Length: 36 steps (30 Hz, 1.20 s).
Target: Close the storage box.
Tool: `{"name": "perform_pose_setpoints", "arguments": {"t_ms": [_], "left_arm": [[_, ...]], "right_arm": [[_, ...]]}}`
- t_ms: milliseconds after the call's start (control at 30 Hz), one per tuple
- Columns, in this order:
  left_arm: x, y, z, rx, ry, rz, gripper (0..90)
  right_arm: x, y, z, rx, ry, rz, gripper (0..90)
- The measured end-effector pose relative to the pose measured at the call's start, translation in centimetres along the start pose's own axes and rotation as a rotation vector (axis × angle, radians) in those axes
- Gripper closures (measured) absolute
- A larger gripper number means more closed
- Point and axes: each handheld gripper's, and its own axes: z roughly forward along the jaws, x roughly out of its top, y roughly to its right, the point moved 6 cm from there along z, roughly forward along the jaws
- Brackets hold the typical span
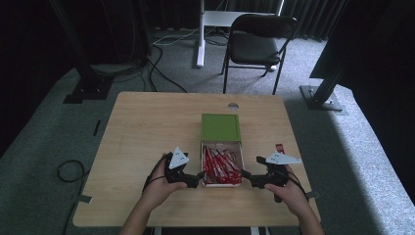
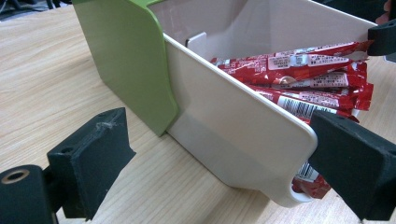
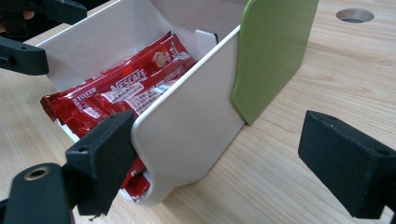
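A white box (image 1: pixel 201 161) with a green sleeve (image 1: pixel 220 128) over its far half lies mid-table, and its near half holds several red sachets (image 1: pixel 221 165). My left gripper (image 1: pixel 199 175) is at the box's near left corner and my right gripper (image 1: pixel 244 174) at its near right corner. In the left gripper view the left gripper (image 2: pixel 222 140) is open, its jaws straddling the white side wall (image 2: pixel 229 107) with sachets (image 2: pixel 299 63) beyond. In the right gripper view the right gripper (image 3: pixel 224 154) is open around the other wall (image 3: pixel 187 126), next to the green sleeve (image 3: pixel 273 51).
One loose red sachet (image 1: pixel 279 148) lies on the table right of the box. A round hole (image 1: pixel 233 105) sits in the tabletop behind the sleeve. A black chair (image 1: pixel 259 34) stands beyond the table's far edge. Bare wood spreads left of the box.
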Motion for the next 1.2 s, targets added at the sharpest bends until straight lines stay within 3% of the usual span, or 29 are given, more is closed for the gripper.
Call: {"name": "perform_pose_setpoints", "arguments": {"t_ms": [1200], "left_arm": [[1.0,-1.5,0.7,0.011,-0.008,-0.005,8.0]], "right_arm": [[1.2,0.8,0.9,-0.026,0.005,-0.01,11.6]]}}
